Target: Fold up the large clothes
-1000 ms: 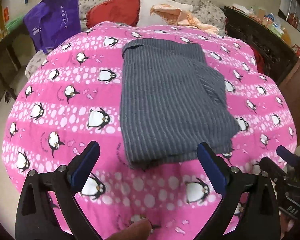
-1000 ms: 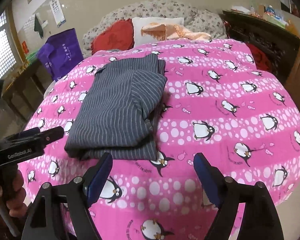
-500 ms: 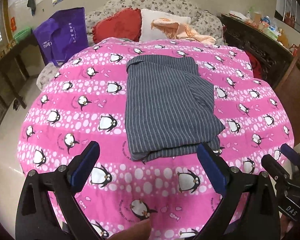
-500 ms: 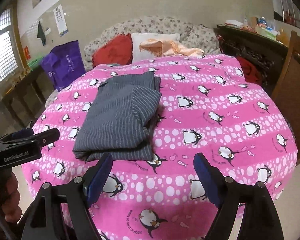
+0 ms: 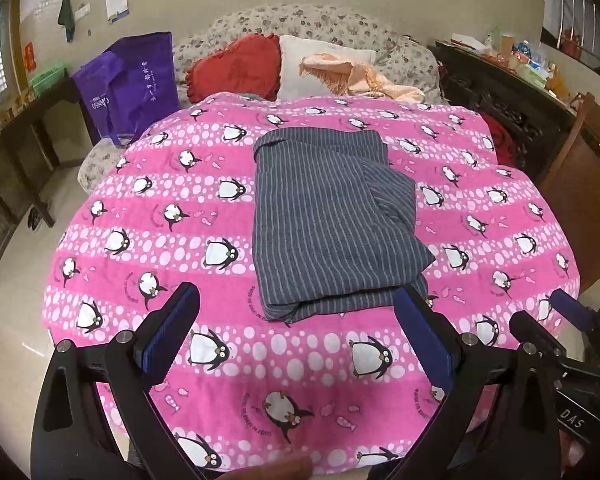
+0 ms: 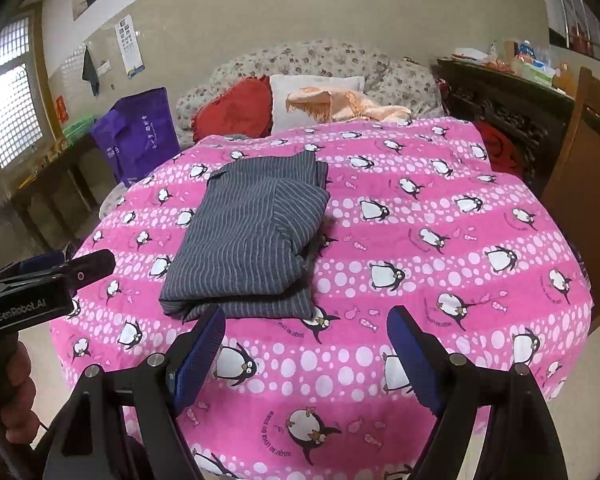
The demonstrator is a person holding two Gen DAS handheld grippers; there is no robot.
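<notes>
A dark grey striped garment [image 5: 328,220] lies folded into a flat rectangle on the pink penguin blanket [image 5: 180,240] that covers the table. It also shows in the right wrist view [image 6: 248,240], left of centre. My left gripper [image 5: 296,320] is open and empty, held back from the garment's near edge. My right gripper [image 6: 306,336] is open and empty, near the garment's near right corner and above the blanket. The left gripper's body [image 6: 40,288] shows at the left of the right wrist view.
A floral sofa [image 5: 320,28] with a red cushion [image 5: 236,68], a white pillow and a peach cloth stands behind the table. A purple bag [image 5: 128,84] is at the back left. A dark cabinet [image 5: 512,92] and a wooden chair [image 6: 588,184] stand at the right.
Both grippers have drawn back and up from the garment, so more of the blanket and the room shows. The garment has not moved.
</notes>
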